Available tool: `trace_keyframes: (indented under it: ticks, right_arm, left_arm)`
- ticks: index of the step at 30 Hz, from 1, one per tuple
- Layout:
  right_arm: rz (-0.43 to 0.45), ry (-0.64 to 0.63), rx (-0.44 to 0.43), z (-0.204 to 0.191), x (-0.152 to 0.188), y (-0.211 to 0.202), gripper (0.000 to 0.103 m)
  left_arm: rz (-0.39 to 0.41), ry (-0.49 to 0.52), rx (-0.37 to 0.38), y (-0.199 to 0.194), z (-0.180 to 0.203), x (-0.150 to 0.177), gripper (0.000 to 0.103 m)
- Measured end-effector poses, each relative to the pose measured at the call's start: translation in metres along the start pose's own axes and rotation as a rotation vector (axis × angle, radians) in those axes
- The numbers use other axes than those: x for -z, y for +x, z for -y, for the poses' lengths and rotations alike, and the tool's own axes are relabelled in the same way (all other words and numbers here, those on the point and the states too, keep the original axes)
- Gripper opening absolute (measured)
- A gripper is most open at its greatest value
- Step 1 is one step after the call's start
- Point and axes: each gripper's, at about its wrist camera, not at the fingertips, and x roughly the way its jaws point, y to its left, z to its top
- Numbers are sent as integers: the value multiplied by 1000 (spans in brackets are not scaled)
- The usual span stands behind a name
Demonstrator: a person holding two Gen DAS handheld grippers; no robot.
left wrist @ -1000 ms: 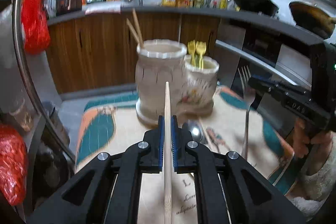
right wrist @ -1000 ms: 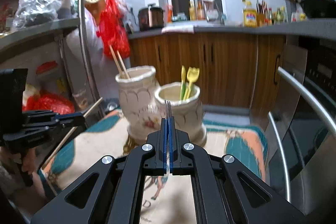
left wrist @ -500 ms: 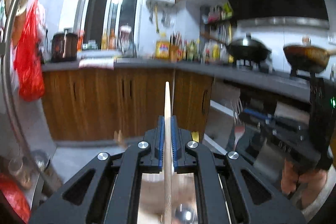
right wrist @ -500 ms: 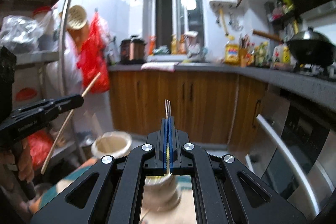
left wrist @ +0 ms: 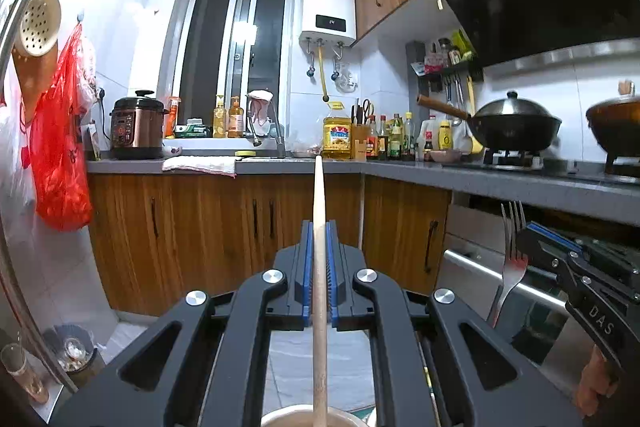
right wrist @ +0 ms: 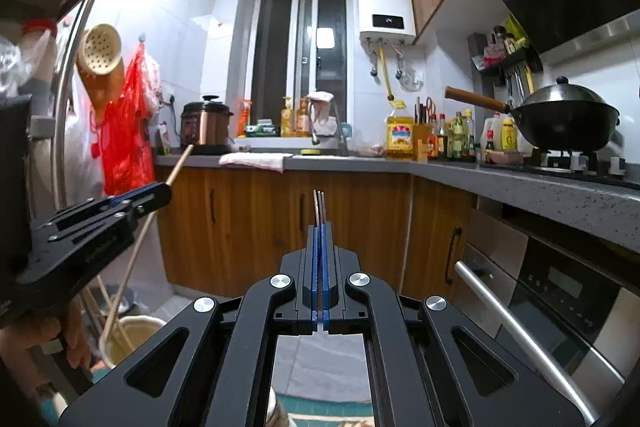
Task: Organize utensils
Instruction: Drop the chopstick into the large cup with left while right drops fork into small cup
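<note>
My left gripper (left wrist: 318, 227) is shut on a wooden chopstick (left wrist: 319, 247), held upright; its lower end dips into the cream ceramic holder (left wrist: 304, 419) at the bottom edge. In the right wrist view the left gripper (right wrist: 162, 189) holds the chopstick (right wrist: 136, 251) slanted over the tall cream holder (right wrist: 124, 339), which has other chopsticks in it. My right gripper (right wrist: 319, 227) is shut on a metal fork (right wrist: 319, 205), tines up. In the left wrist view the right gripper (left wrist: 524, 239) holds the fork (left wrist: 510, 259) upright at the right.
Wooden cabinets (left wrist: 200, 235) and a grey counter (left wrist: 280, 167) with bottles and a rice cooker (left wrist: 136, 127) lie ahead. An oven with a steel handle (right wrist: 520, 339) is at the right. A steel rack with red bags (left wrist: 60, 147) is at the left.
Both grippers have tilted upward, so the holders and the patterned mat dropped out of sight. The chopstick's lower end now stands over the tall holder. Both keep their hold.
</note>
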Motion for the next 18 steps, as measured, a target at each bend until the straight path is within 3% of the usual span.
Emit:
trace_keyframes:
  ticks: [6,12,15,18]
  right_arm:
    - [-21,-70,-32,-18,25,10,2]
    - [-67,-85,-82,-23,40,9,2]
    - [-89,-78,-105,-22,46,7,2]
    - [-126,-51,-135,-19,50,7,3]
  left_arm:
    - [-28,12,-2,7,0,18,6]
    - [-65,56,32,-11,4,29,6]
    - [-113,53,55,-21,1,36,6]
    - [-211,37,74,-25,-6,46,6]
